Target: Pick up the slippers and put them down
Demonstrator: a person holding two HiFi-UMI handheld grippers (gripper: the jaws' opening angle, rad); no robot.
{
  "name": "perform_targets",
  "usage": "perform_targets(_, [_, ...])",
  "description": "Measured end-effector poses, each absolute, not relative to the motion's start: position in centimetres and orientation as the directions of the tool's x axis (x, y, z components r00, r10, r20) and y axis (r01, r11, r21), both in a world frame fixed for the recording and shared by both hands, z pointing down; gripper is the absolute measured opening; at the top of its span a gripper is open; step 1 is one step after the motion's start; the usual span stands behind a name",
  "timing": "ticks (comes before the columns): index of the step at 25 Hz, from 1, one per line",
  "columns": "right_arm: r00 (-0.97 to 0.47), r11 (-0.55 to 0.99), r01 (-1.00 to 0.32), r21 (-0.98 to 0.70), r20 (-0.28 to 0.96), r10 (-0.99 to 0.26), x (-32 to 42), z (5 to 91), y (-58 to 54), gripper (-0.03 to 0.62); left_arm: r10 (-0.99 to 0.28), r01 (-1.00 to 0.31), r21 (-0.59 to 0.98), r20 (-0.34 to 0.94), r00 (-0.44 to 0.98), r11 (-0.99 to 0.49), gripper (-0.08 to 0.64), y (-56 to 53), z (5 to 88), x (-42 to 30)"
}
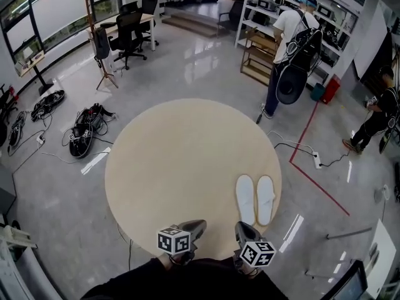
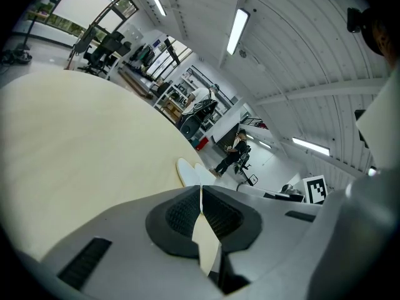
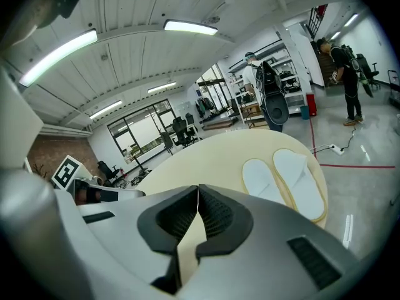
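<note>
At the lower middle of the head view, the left hand-held gripper hangs over the near edge of the round beige surface, its jaws pressed together with nothing between them. Just to its right, the right hand-held gripper is likewise closed and empty. The pair of flat white slippers lies side by side at the surface's lower right, just above the right hand-held gripper in the frame.

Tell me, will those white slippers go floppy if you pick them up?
Probably floppy: the slippers look thin and flat, like cloth, so a pinched one would likely droop. Likely light too, being so thin. Lying flat on the table, they should slide rather than roll or tip if pushed.
</note>
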State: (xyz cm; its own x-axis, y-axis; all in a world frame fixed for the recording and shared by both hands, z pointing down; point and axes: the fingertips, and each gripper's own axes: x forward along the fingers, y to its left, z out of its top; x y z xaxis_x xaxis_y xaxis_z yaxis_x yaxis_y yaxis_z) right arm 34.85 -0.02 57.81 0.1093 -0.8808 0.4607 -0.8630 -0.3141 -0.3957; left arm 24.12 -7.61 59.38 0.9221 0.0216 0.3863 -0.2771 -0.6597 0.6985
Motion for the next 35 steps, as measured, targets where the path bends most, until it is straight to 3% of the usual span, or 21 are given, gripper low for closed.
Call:
perform_targets(20, [0.039,-0.247,-0.878,-0.409,0.454,-0.89,31.7,57.5,-2.7,0.017,-0.024,-0.324,0.695,0.404,0.915,-0.642,0.026,-9.5,59.2,21.2])
perform_targets(35, [-0.058,-0.035,-0.969,-0.246,0.361,-0.931,28.5,53.2,-5.9,0.015,-0.152,-0.343,0.555,0.361,0.92,-0.758,0.026,-10.6,55.8,19.6])
